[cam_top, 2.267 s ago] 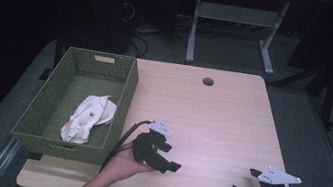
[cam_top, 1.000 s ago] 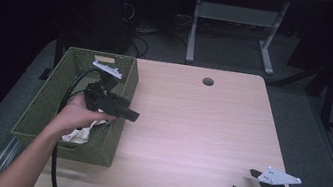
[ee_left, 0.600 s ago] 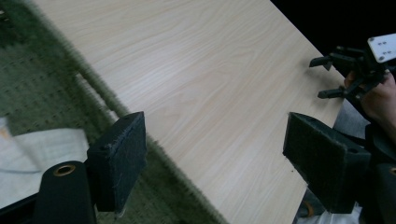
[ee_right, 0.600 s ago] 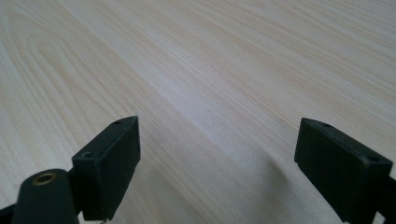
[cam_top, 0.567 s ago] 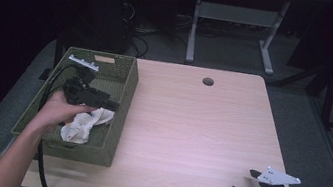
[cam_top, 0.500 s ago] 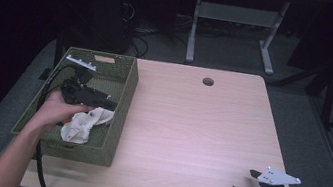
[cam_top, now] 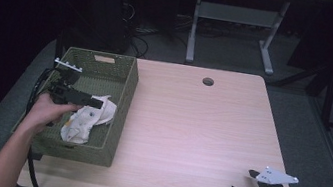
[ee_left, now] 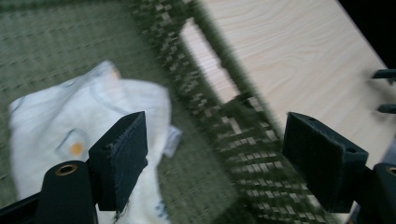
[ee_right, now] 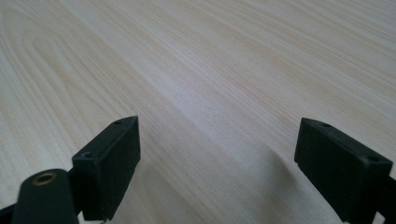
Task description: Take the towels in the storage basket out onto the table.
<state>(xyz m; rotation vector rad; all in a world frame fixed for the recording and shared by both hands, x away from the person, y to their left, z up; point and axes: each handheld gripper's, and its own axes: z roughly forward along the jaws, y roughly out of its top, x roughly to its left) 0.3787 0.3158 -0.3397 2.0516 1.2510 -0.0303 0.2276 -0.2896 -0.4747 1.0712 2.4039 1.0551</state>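
Note:
A crumpled white cloth [cam_top: 87, 119] with small orange marks lies inside a green woven basket [cam_top: 125, 97] at the table's left edge. My left gripper [cam_top: 95, 103] hovers inside the basket just above the cloth, its jaws pointing right. In the left gripper view it [ee_left: 219, 158] is open, with the cloth [ee_left: 51, 116] under its left jaw and the basket wall [ee_left: 229, 126] between the jaws. My right gripper [cam_top: 243, 181] rests open at the table's front right corner. Bare wood [ee_right: 210, 70] lies between its [ee_right: 229, 163] jaws.
The light wooden table [cam_top: 194, 128] has a round cable hole [cam_top: 208, 81] near its far edge. The basket's tall right wall stands between the cloth and the tabletop. A cable [cam_top: 36, 90] trails from the left gripper over the basket's left side.
The left hand carried its gripper from the table's front centre leftward into the basket and down over the cloth. The right gripper stayed still.

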